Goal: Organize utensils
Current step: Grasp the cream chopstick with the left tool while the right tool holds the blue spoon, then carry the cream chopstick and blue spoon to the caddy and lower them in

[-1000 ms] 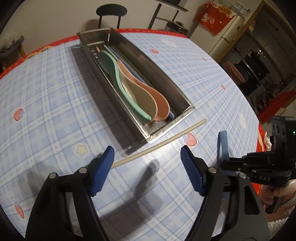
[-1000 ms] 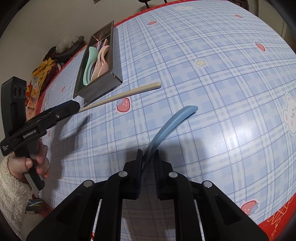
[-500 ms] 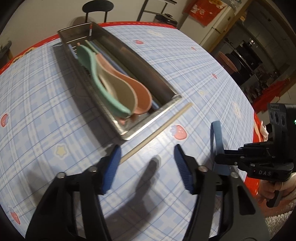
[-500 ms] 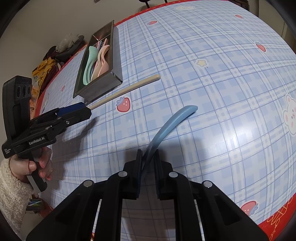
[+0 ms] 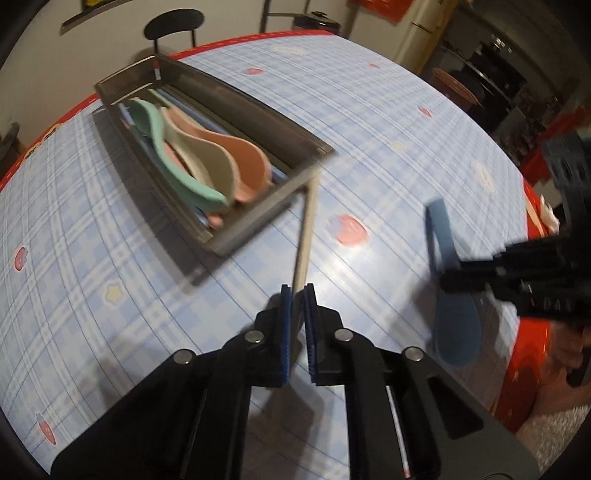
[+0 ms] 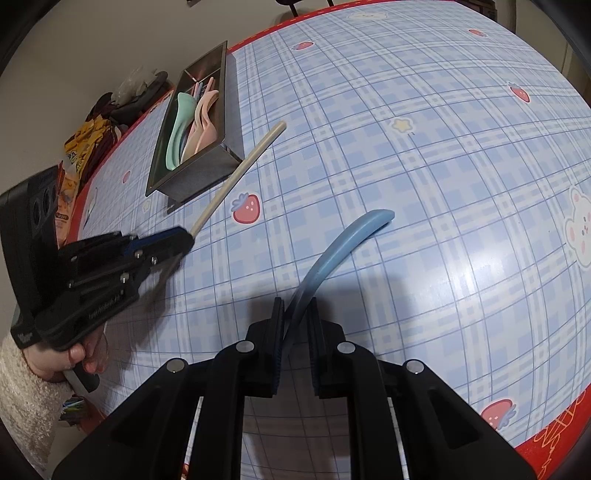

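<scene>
A long beige stick (image 5: 306,229) runs from my left gripper (image 5: 298,290) past the near corner of the metal tray (image 5: 255,223). The blue pads are shut on the stick's near end. The tray holds green (image 5: 173,162), beige and pink spoons lying on edge. My right gripper (image 6: 297,306) is shut on the bowl end of a blue spoon (image 6: 347,240), whose handle arches forward over the table. In the right wrist view the left gripper (image 6: 184,236) grips the stick (image 6: 243,166) beside the tray (image 6: 199,181).
The round table (image 6: 443,184) has a blue plaid cloth with strawberry prints and a red rim. A black chair (image 5: 173,26) stands behind the tray. Bags and clutter lie off the table's left edge (image 6: 92,136). A person's hand and woolly sleeve (image 6: 33,373) hold the left gripper.
The left jaws went from wide open to shut on the beige stick, and the stick swung to point away from that gripper. The right gripper and the blue spoon stayed still.
</scene>
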